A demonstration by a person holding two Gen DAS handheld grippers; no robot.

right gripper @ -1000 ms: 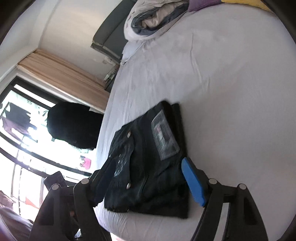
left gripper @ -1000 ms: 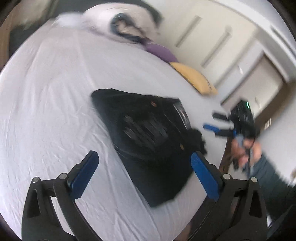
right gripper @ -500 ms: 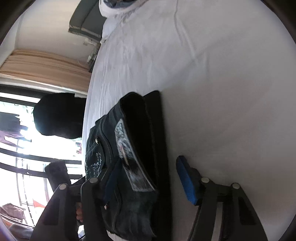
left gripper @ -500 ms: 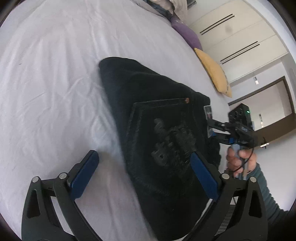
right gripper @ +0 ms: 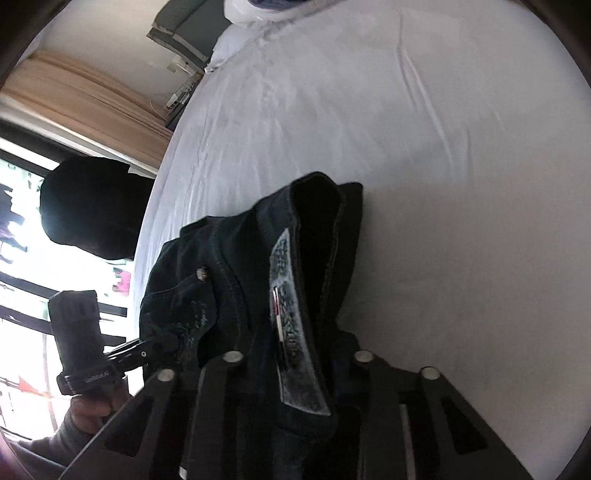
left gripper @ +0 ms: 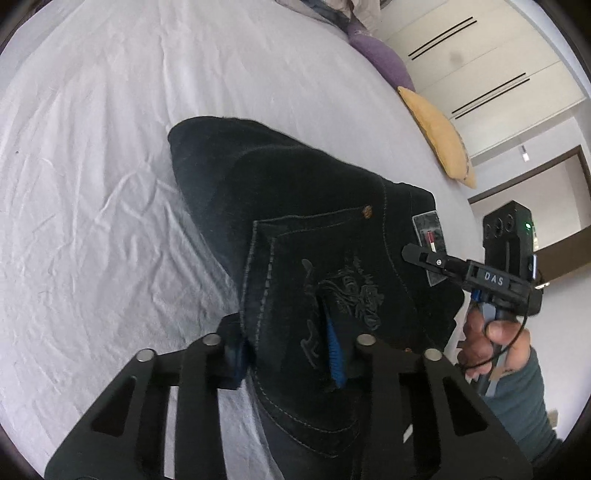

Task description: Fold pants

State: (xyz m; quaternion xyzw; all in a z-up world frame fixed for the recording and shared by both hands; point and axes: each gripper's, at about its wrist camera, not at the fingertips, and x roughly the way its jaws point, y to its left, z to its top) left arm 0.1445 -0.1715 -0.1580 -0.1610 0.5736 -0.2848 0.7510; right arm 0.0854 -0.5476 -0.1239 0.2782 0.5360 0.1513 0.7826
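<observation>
Dark denim pants (left gripper: 295, 206), folded into a thick bundle, lie on a white bed sheet (left gripper: 110, 184). My left gripper (left gripper: 286, 354) is closing its jaws on the near edge by the embroidered back pocket, and its blue pads pinch bunched fabric. In the right wrist view the pants (right gripper: 229, 280) stand up between the fingers of my right gripper (right gripper: 295, 362). Its jaws are closing on the waistband with the grey label (right gripper: 291, 332), and the cloth hides the pads. The right gripper (left gripper: 421, 256) also shows on the label in the left wrist view.
A purple pillow (left gripper: 380, 62) and a yellow pillow (left gripper: 439, 136) lie at the bed's far edge before white wardrobe doors (left gripper: 480, 55). Rumpled bedding (right gripper: 266, 7) sits at the head. A bright window (right gripper: 22, 258) and beige curtain (right gripper: 74, 96) are left. A hand (left gripper: 495, 343) holds the right gripper.
Both grippers came down onto the pants and went from wide open to pinching the fabric. The waistband edge has bunched up and lifted between the right fingers.
</observation>
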